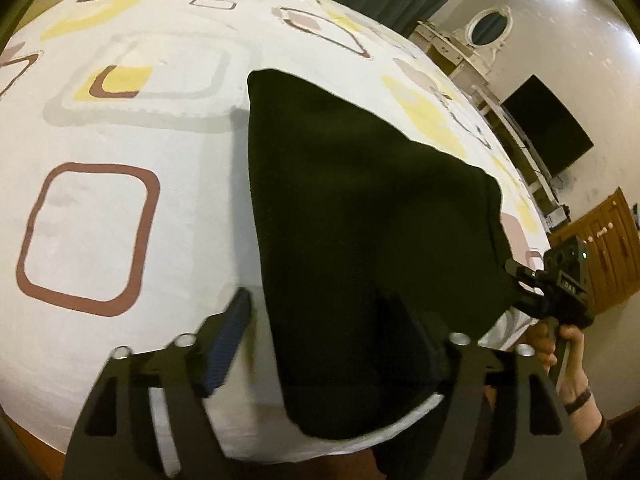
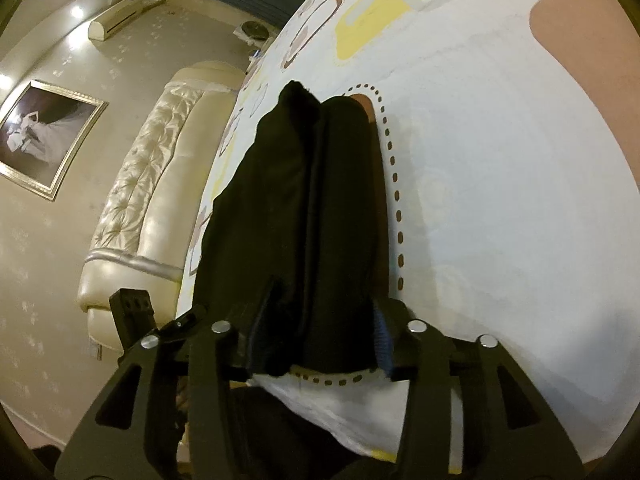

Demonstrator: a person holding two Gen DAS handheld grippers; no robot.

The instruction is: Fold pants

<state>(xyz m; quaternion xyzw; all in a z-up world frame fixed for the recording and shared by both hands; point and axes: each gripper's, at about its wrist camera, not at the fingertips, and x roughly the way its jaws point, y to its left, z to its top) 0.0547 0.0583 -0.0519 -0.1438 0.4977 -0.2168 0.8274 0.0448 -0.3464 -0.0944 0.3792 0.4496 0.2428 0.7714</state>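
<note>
Black pants lie folded into a long strip on a bed under a white sheet with brown and yellow squares. My left gripper stands wide open over the strip's near end. Its blue-padded left finger is off the cloth, over bare sheet; the right finger is dark against the fabric. In the right wrist view the pants stretch away between the fingers of my right gripper. Its jaws are parted and the cloth fills the gap without looking squeezed. From the left wrist view, the right gripper sits at the pants' right corner.
A hand holds the right gripper's grip beyond the bed edge. A cream tufted headboard and a framed picture are on the left. A dark screen, wooden cabinet and mirrored dresser line the wall.
</note>
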